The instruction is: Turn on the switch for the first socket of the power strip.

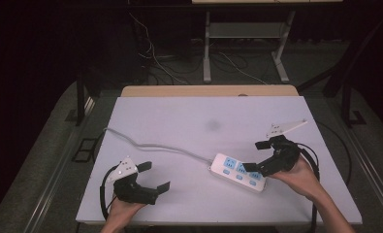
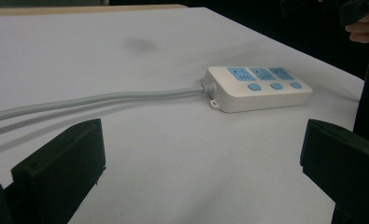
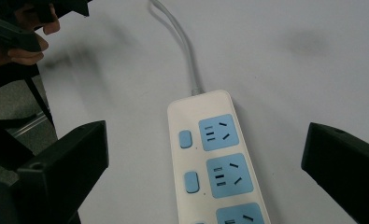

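The power strip [image 1: 238,172] is judged rigid, light and smooth-sided; grip it across its long sides. The right gripper [image 1: 258,156] hovers over it, jaws wide; the left gripper [image 1: 154,176] also stands wide, well apart. Its cord [image 1: 150,144] is stiff and may drag.

The left gripper [image 2: 201,163] has its two black jaws spread wide over the white table [image 2: 79,42], nothing between them. Farther off lies a white power strip [image 2: 258,87] with three blue sockets and three blue buttons, its grey cord [image 2: 102,99] running off to the left. A hand [image 2: 365,25] peeks in top right.
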Demonstrator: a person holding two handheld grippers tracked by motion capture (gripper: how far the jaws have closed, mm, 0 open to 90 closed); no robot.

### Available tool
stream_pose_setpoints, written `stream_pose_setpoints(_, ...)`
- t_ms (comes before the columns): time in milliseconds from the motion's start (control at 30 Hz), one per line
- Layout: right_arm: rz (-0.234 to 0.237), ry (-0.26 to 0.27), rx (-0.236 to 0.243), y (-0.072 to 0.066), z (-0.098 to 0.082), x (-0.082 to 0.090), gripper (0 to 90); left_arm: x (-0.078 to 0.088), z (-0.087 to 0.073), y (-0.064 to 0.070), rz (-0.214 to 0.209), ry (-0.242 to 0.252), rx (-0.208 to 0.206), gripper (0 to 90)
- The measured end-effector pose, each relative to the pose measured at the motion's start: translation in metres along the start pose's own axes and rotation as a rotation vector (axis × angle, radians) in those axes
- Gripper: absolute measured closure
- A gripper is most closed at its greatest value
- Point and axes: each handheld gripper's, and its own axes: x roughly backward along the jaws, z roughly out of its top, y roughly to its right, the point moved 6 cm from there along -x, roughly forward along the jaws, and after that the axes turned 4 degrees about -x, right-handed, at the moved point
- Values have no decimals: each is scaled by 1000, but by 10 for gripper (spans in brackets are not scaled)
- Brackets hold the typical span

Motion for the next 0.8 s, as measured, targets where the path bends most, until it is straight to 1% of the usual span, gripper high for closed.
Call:
stream_pose_setpoints(100, 4, -18, 13, -1, 3, -5, 5, -1, 0, 1, -2, -1, 0, 0)
stream_pose_setpoints(433, 15, -55, 26, -2, 8, -18, 5, -1, 0, 1, -5, -4, 1, 0)
stream_pose_setpoints(533, 20, -69, 36, -3, 10, -24, 5, -2, 0, 1, -6, -4, 1, 0)
stream_pose_setpoints(800, 33, -125, 60, -6, 13, -40, 5, -1, -1, 0, -7, -5, 1, 0)
